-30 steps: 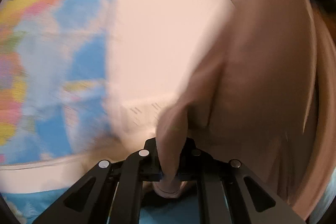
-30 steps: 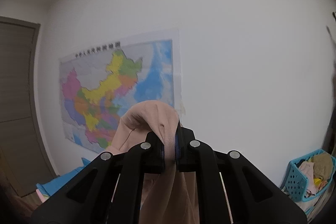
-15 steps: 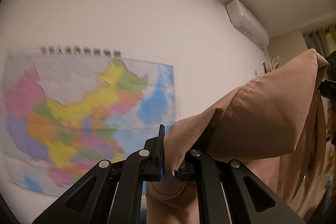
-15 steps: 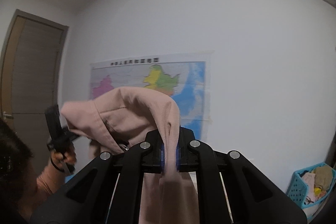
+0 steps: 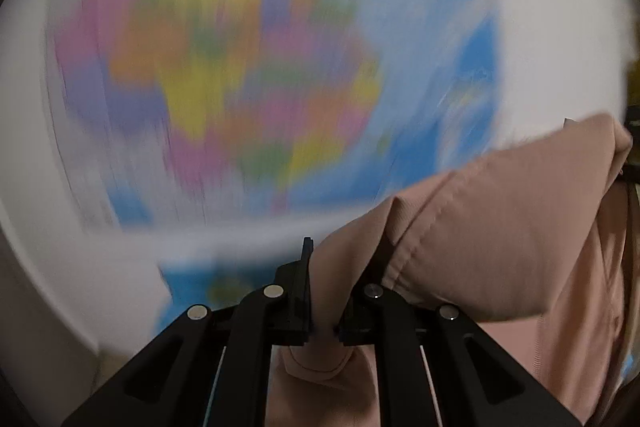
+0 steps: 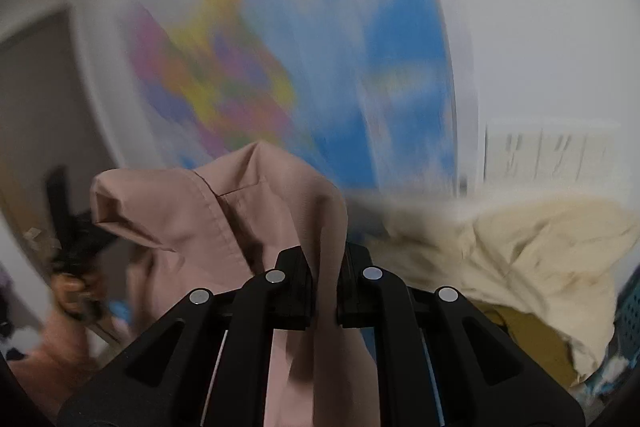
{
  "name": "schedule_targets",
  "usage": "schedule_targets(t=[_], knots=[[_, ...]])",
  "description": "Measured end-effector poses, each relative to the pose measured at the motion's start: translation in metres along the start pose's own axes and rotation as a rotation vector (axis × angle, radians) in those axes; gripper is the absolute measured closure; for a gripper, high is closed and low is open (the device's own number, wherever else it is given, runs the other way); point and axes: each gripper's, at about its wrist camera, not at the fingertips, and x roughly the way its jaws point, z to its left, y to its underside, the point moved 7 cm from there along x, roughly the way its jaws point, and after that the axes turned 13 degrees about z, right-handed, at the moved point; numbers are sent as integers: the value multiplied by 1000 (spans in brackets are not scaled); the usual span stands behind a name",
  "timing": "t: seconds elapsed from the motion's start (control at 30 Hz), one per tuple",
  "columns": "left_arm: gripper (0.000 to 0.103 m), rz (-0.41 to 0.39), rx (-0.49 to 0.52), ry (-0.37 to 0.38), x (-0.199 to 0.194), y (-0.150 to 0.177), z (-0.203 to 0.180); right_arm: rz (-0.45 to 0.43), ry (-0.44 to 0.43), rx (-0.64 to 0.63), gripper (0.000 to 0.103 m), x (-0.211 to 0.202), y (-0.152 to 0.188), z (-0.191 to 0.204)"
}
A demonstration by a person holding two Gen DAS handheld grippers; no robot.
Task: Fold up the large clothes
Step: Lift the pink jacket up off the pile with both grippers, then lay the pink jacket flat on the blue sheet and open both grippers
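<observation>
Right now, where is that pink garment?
The pink garment hangs in the air in front of the wall map, pinched in both the left gripper and the right gripper.

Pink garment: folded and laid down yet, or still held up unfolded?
Held up, not folded: the pink garment is pinched by the right gripper and left gripper, draping below both in front of the wall map.

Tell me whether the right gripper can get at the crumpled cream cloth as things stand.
Probably not yet: the right gripper is shut on the pink cotton garment, so its jaws are occupied. The cream cloth lies unobstructed ahead to its right.
</observation>
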Motion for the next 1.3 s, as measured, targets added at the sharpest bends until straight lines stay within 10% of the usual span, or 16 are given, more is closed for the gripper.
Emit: schedule_targets(t=[0.27,0.37,0.57,0.8,0.87,0.93,1.3], knots=[[95,377,-94,61,189,57,26,315,11,158,95,203,19,-56],[88,412,-127,80,206,56,39,336,-1,169,94,216,13,-67],[44,426,-126,158,212,54,50,340,40,156,70,215,9,-71],[31,335,33,272,178,45,22,293,190,-45,39,195,4,-48],[31,346,107,291,185,51,3,339,246,-90,48,208,11,-44],[31,381,120,294,200,55,-9,380,283,-87,98,219,19,-49],[18,375,121,160,220,46,6,224,136,162,101,183,6,-81]])
